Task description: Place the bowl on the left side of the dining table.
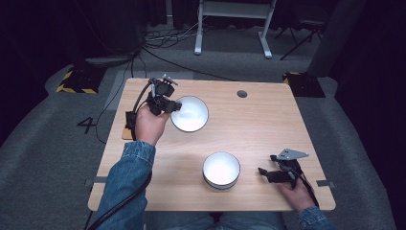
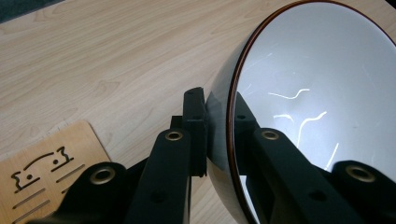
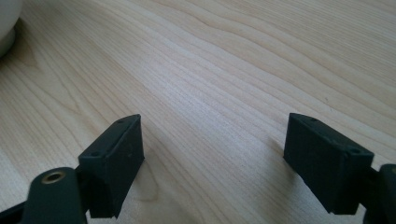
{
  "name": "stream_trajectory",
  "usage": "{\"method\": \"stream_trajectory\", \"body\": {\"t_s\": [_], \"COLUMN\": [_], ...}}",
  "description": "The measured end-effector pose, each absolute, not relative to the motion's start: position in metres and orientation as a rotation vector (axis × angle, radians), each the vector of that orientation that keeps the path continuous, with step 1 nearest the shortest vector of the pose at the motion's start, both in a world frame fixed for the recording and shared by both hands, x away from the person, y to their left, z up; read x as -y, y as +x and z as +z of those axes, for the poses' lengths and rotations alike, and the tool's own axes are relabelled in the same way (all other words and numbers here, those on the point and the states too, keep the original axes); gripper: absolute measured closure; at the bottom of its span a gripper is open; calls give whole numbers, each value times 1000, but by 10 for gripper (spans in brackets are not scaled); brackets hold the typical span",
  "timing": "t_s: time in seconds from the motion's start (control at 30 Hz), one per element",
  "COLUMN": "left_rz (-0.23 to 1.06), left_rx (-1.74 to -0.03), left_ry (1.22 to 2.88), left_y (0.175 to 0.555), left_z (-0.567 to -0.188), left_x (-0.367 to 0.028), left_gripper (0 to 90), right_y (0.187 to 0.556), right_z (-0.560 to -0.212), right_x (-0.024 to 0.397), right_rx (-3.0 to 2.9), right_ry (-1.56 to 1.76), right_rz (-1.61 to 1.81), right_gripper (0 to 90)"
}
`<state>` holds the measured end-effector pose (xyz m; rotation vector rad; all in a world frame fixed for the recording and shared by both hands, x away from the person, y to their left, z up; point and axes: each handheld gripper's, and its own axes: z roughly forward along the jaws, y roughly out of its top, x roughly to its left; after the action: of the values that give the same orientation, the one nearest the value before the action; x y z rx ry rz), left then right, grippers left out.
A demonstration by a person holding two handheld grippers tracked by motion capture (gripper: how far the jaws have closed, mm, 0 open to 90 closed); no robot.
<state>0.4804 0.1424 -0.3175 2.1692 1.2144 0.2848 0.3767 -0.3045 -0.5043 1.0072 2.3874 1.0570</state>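
A white bowl [image 1: 190, 114] with a dark rim stands tilted at the back left of the wooden table [image 1: 258, 124]. My left gripper [image 1: 173, 106] is shut on the bowl's left rim. In the left gripper view the bowl [image 2: 313, 93] is pinched by its wall, one jaw outside and one inside. A second white bowl [image 1: 221, 170] sits upright near the front middle; its edge [image 3: 7, 23] shows at the top left of the right gripper view. My right gripper [image 1: 264, 173] rests open low over bare wood, right of that bowl, and my right gripper [image 3: 212, 158] has nothing between its jaws.
A small wooden tag with cut-out marks [image 2: 42, 175] lies on the table beside my left hand, near the left edge [image 1: 128, 133]. A round cable hole [image 1: 242, 94] sits at the back right. Desk legs and cables lie on the grey floor beyond.
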Motion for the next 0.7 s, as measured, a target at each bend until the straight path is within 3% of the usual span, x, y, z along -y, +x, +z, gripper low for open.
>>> {"method": "stream_trajectory", "body": {"t_s": [0.7], "left_rz": [287], "left_rx": [-1365], "left_ry": [2108], "left_y": [515], "left_z": [-325], "left_x": [-182], "left_gripper": [821], "right_y": [377], "right_z": [-504], "right_x": [304], "right_rx": [-2388], "right_ry": [1008], "right_rz": [1057], "right_gripper": [201]}}
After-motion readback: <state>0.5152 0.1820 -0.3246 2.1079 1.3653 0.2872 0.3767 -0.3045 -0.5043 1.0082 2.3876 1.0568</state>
